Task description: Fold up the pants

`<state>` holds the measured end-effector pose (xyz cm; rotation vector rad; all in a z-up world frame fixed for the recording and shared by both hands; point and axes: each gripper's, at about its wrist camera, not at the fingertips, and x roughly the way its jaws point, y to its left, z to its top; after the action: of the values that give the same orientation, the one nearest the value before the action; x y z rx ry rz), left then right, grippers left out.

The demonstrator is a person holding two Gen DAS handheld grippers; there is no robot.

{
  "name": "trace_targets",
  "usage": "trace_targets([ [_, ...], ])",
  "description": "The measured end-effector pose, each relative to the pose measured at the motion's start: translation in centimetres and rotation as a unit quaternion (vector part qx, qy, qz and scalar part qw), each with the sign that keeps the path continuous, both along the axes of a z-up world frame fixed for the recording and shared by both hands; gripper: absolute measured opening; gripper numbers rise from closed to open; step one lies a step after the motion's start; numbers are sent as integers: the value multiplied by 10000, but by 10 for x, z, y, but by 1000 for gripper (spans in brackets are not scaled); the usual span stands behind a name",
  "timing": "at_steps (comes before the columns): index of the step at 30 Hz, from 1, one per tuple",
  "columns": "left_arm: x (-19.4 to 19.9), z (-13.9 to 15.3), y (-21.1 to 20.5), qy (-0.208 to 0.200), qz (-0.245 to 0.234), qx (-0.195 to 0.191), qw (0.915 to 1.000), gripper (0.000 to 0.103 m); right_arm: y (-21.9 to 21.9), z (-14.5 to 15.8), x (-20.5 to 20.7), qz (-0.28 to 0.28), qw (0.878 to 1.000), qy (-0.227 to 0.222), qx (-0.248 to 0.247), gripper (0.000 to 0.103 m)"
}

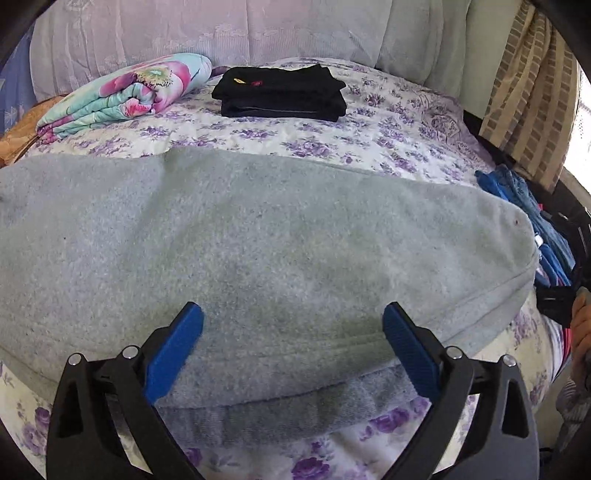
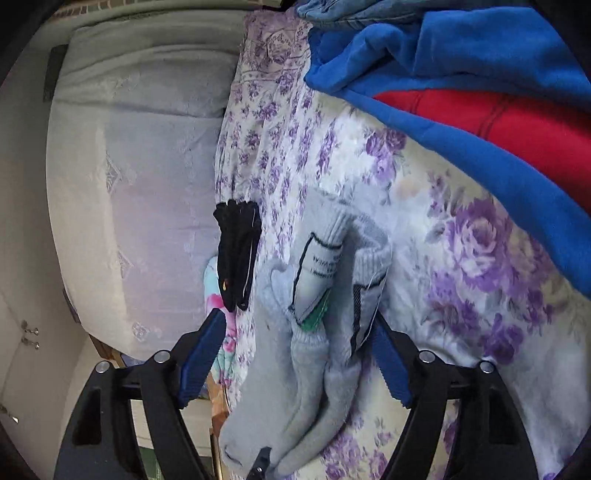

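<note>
Right up front in the left wrist view, the left gripper [image 1: 291, 343] is spread wide, its ribbed blue pads [image 1: 173, 350] hovering over the near edge of the grey pants [image 1: 258, 240] with nothing pinched between them. Those pants are fuzzy fleece, spread in a long flat band across the bed [image 1: 369, 129], with a folded hem along the edge closest to the camera. Over in the right wrist view the picture is rolled sideways; the right gripper [image 2: 295, 350] is roughly half open with the pants' waistband end [image 2: 332, 295] sitting between the jaws. One pad looks like it's right against the cloth by the white label [image 2: 317, 266], but I can't tell if it's actually pressing, and the other pad is clear. Past the pants, the quilt is cream with purple flowers. A loose pile of blue cloth [image 2: 461, 55] and red cloth [image 2: 517, 122] crowds the bed's edge on the right side. Farther back there's a neat black folded stack [image 1: 280, 92], a rolled floral blanket [image 1: 125, 96], and pale curtains [image 1: 184, 33].
</note>
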<state>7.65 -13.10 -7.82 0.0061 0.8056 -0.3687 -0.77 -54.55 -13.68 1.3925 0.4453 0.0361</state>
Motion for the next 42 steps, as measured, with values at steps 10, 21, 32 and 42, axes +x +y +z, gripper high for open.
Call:
trace_targets([
  [10, -8, 21, 54, -130, 282, -628, 9975, 96, 49, 80, 0, 118, 9604, -456, -2747, 23],
  [21, -40, 55, 207, -706, 1897, -1634, 9656, 96, 291, 147, 49, 1751, 7266, -1204, -6533, 19],
  [32, -51, 47, 272, -672, 2616, -1744, 9469, 96, 430, 60, 70, 3275, 5151, -348, -7914, 23],
  [42, -35, 16, 291, -60, 2861, -2047, 9361, 96, 387, 153, 52, 2972, 6676, -1228, -6715, 63],
])
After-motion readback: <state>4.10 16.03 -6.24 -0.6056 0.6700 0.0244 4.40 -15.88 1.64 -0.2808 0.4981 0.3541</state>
